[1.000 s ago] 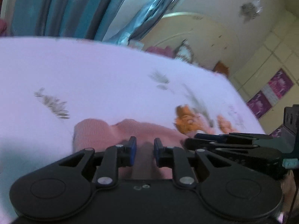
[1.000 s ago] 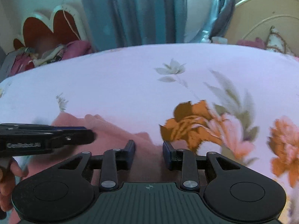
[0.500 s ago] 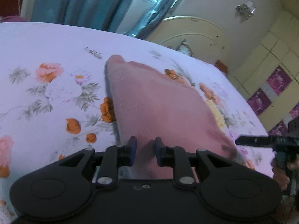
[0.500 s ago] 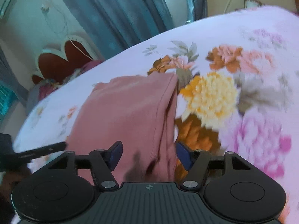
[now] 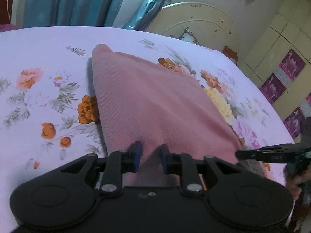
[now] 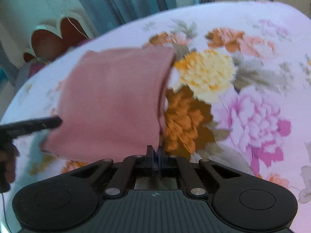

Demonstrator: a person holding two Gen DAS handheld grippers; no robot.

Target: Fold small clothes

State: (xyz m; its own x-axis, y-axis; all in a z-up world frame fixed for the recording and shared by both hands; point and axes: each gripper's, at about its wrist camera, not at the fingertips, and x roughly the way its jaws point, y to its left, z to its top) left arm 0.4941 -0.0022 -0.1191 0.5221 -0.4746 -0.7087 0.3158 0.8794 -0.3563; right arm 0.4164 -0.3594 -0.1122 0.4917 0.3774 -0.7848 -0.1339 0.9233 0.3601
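Left wrist view: the pink garment [image 5: 155, 101] lay on the floral bedsheet [image 5: 38, 116], its far tip toward the headboard [image 5: 200, 21] and its near edge running in under the left gripper [image 5: 150, 156]
Left gripper: its jaws stood narrow with a raised fold of the pink cloth between the blue pads [image 5: 137, 154]; the cloth bunched up there, so I judged it pinched and held
Right gripper, from the left: only its dark fingers showed at the right edge [image 5: 272, 154], side on, at the garment's near right corner; from that angle alone I could not tell the gap
Right wrist view: the garment [image 6: 116, 101] lay left of centre on the sheet [image 6: 252, 106], blurred, its right edge doubled in layers
Right gripper: the jaws [image 6: 155, 156] were closed tight, pads nearly meeting, and the near right corner of the cloth ran down into them, so it looked clamped on that edge
Cloth, as judged: light, soft ribbed knit, limp and not fragile; it would sag between two grips and drag on the sheet
Where to hold, as judged: the two near corners, through every layer at the doubled edge, lest the under layer slip free
Risk, as judged: a shallow pinch might let the thin hem pull out
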